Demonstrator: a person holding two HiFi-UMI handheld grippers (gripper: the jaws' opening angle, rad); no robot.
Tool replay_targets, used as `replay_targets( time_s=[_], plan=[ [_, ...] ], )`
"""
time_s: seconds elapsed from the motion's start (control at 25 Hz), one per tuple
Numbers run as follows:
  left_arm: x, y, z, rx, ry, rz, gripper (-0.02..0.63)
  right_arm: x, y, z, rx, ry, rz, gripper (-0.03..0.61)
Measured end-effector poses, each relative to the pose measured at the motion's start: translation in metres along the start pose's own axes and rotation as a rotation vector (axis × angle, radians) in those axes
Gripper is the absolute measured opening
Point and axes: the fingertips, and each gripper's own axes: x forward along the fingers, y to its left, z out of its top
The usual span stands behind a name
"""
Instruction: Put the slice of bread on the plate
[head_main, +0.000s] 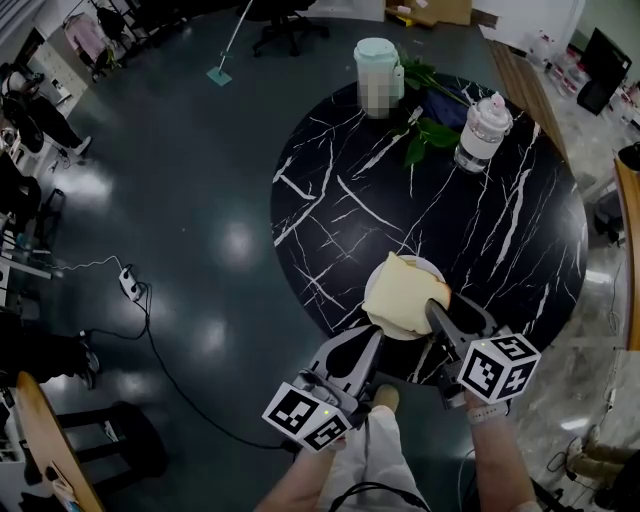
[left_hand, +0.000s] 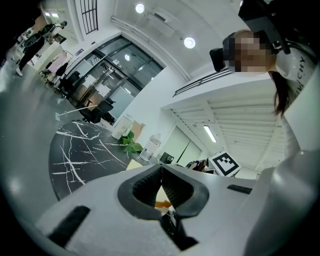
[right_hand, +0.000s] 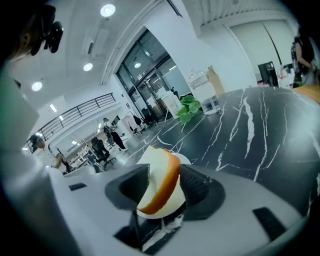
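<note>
looking down on a round black table (head_main: 330, 190) veined in white. at its near edge, a white plate (head_main: 426, 264), mostly covered by the slice of bread (head_main: 400, 292), pale with an orange-brown crust. right gripper (head_main: 441, 308) reaching in over that near edge and pointing somewhat downward, jaws released and standing wide. bread's near corner between them, slanted and seen edge-on in the right gripper view, with no pad pressing on it, though close to the left-hand pad near the top. left gripper (head_main: 377, 338) just beside the plate at the table's near edge, off the bread and pointing level. jaws clenched together on nothing, pads meeting at the tips in the left gripper view, a sliver of bread showing beyond the gap below them. marker cubes (head_main: 498, 367) at the back of both grippers, nearest the person. toward the far edge of the table, well apart from the plate: a pale green jug (head_main: 374, 55), a clear lidded jar (head_main: 483, 128), and green leaves (head_main: 428, 132) between them. around the table, a dark glossy floor (head_main: 180, 200) with a power strip (head_main: 130, 283) and cable (head_main: 160, 360).
</note>
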Motion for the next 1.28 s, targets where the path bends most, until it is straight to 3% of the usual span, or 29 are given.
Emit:
replay_targets(
  time_s=[0.36, 0.72, 0.96, 1.0, 1.12, 1.28],
  plan=[
    [-0.009, -0.004, -0.005, -0.017, 0.002, -0.003, 0.008, -0.01, -0.009, 0.007, -0.084, -0.081, -0.06, 0.198],
    [-0.013, -0.008, -0.001, -0.005, -0.007, -0.003, 0.008, -0.025, 0.018, 0.016, -0.068, -0.14, 0.02, 0.199],
    [-0.015, -0.013, 0.005, 0.003, -0.014, -0.01, 0.008, -0.038, 0.048, 0.012, -0.151, -0.118, 0.107, 0.195],
    [-0.014, -0.014, 0.006, 0.003, -0.016, -0.012, 0.008, -0.041, 0.053, 0.012, -0.161, -0.118, 0.115, 0.18],
    [-0.014, -0.019, 0.008, 0.004, -0.02, -0.021, 0.008, -0.049, 0.062, 0.012, -0.167, -0.122, 0.13, 0.057],
    [-0.014, -0.026, 0.011, 0.008, -0.024, -0.033, 0.008, -0.058, 0.072, 0.008, -0.183, -0.116, 0.148, 0.026]
  ],
)
